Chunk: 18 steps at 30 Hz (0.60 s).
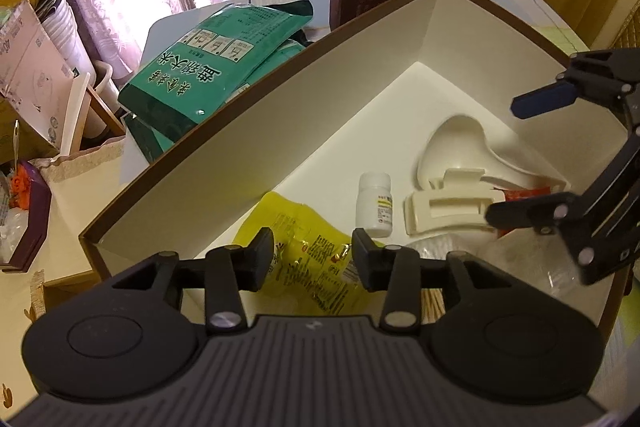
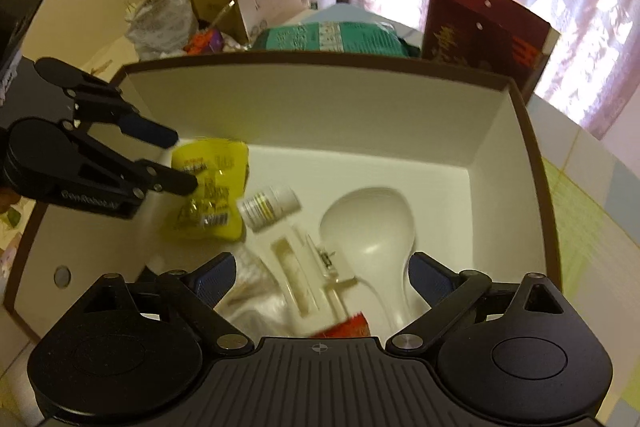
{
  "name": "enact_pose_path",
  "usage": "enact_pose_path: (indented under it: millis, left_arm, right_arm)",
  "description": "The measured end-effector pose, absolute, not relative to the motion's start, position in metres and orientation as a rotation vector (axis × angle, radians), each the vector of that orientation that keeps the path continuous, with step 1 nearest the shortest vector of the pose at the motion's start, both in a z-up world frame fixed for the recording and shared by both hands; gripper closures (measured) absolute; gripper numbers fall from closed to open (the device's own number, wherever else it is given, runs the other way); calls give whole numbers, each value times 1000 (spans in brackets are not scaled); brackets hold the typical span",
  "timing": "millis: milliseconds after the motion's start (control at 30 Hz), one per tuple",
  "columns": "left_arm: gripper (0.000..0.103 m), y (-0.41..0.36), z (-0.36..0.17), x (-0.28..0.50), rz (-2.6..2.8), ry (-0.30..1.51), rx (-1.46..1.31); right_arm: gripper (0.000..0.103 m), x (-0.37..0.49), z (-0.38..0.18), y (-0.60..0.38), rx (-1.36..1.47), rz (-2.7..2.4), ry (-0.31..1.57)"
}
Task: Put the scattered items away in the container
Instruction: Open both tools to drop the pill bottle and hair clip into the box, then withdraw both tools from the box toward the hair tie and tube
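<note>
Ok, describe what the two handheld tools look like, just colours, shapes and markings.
Both are matte black. The left tool has a ribbed grey-black body, two round discs, slotted linkage arms with silver rivets, and black finger pads; pale lettering marks its side in the right wrist view. The right tool matches it, but its pads are dark blue.

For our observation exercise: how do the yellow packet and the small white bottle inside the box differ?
The yellow packet is flat, crinkled and soft; the white bottle is a rigid cylinder. The packet is bright yellow with print all over, the bottle plain white with one small label. The packet covers more floor. Both lie inside the box, neither gripped.
</note>
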<state>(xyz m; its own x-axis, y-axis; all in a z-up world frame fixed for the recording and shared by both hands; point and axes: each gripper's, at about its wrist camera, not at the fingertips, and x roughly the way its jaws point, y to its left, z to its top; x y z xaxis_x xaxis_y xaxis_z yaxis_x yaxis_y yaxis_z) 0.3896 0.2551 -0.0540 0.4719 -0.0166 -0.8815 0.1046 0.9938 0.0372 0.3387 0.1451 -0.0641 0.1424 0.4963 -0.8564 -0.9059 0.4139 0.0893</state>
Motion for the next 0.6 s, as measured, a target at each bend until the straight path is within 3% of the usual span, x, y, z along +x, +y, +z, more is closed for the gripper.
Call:
enact_pose_path:
  millis: [100, 367, 600]
  left_arm:
    - [58, 254, -54, 387, -70, 1081, 95]
    - [35, 244, -51, 377, -65, 1091, 104]
    - [27, 236, -45, 367, -69, 1089, 102]
  right_arm:
    - [5, 336, -65, 139, -536, 1071, 982]
    - [5, 325, -60, 128, -552, 1053, 967]
    - [5, 319, -49, 121, -531, 1036, 957]
